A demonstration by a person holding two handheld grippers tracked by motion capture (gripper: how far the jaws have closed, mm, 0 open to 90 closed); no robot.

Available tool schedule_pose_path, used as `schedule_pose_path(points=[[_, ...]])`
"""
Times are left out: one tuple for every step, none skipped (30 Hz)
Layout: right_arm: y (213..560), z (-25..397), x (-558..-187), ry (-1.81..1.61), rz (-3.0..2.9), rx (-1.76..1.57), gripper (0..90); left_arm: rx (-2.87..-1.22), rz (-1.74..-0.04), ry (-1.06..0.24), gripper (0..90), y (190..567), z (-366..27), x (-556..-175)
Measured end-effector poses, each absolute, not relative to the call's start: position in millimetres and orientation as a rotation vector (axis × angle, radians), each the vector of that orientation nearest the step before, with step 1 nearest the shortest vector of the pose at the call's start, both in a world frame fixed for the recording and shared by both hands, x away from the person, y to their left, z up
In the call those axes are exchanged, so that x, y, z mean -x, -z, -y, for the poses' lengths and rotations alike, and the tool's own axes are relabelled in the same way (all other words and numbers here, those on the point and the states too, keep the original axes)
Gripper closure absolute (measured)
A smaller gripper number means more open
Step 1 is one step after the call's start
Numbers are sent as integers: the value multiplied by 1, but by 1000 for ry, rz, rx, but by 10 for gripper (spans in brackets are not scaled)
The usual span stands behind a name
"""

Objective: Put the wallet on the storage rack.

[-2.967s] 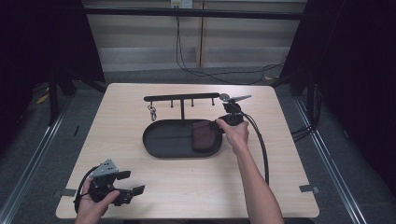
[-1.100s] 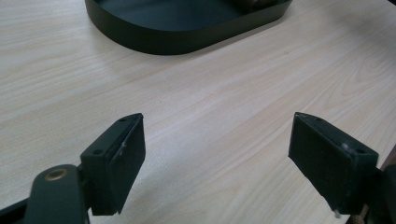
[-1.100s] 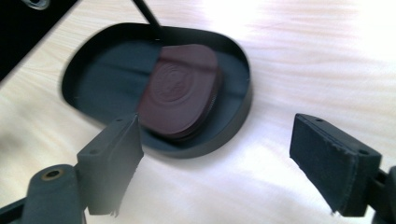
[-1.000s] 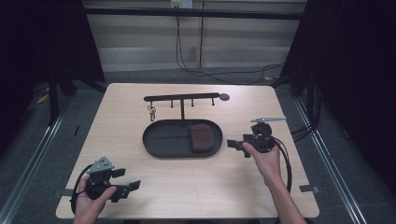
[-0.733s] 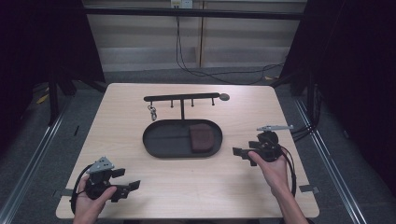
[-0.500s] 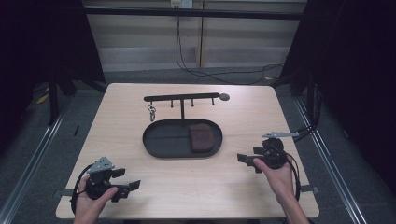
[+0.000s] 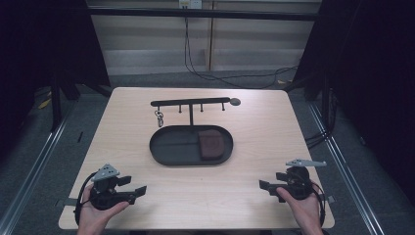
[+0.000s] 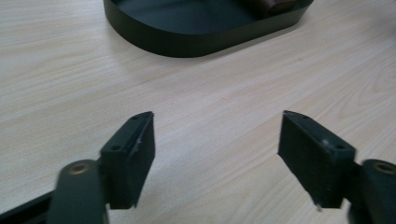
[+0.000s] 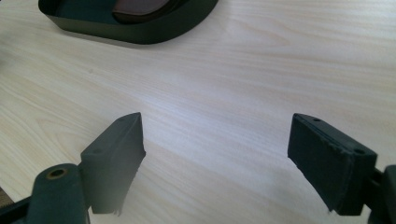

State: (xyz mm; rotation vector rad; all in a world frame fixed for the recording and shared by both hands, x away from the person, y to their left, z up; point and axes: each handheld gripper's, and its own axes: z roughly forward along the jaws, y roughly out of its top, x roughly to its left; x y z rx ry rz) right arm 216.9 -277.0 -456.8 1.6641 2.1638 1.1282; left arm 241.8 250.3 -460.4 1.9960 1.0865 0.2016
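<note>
A black oval tray (image 7: 172, 145) lies mid-table with a brown wallet-like pouch (image 7: 211, 145) in its right half. Behind it stands a black hook rack (image 7: 191, 103) with a key ring (image 7: 159, 118) hanging at its left. My left gripper (image 7: 133, 186) rests open at the near left corner, nothing between its jaws. At the near right my right gripper (image 7: 271, 181) is open and holds nothing. In the left gripper view the left gripper (image 8: 217, 135) faces the tray (image 8: 187, 42). In the right gripper view the right gripper (image 9: 215, 135) faces the tray (image 9: 140, 33) and pouch (image 9: 140, 7).
Bare wood table (image 7: 254, 127) surrounds the tray. A small round disc (image 7: 235, 102) ends the rack's right side. Cables (image 7: 318, 139) hang off the table's right edge. Dark floor and metal rails flank the table.
My right gripper has drawn back from the rack's right end and the tray's edge to the near right corner. The left gripper has stayed in place.
</note>
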Motion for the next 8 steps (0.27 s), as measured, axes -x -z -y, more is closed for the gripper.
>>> schedule_pose_path(points=[[459,279,-214,-1133,-2155,-1669,184,-1997,-1075,-200,302,460,-251,-242],[461,280,-213,-1130,-2150,-1670,184,-2001,-1063,-192,335,460,-251,-242],[463,281,-211,-1125,-2146,-1674,184,-2003,-1054,-183,367,460,-250,-242],[465,282,-210,-1120,-2140,-1687,184,-2002,-1043,-168,378,460,-250,-242],[467,283,-209,-1108,-2143,-1693,184,-2001,-1025,-153,400,460,-250,-242],[469,283,-208,-1088,-2145,-1694,184,-2004,-1014,-157,424,460,-250,-242],[471,283,-207,-1077,-2148,-1693,183,-2014,-1007,-173,442,460,-249,-241],[471,283,-207,-1077,-2148,-1693,183,-2014,-1007,-173,451,460,-249,-241]])
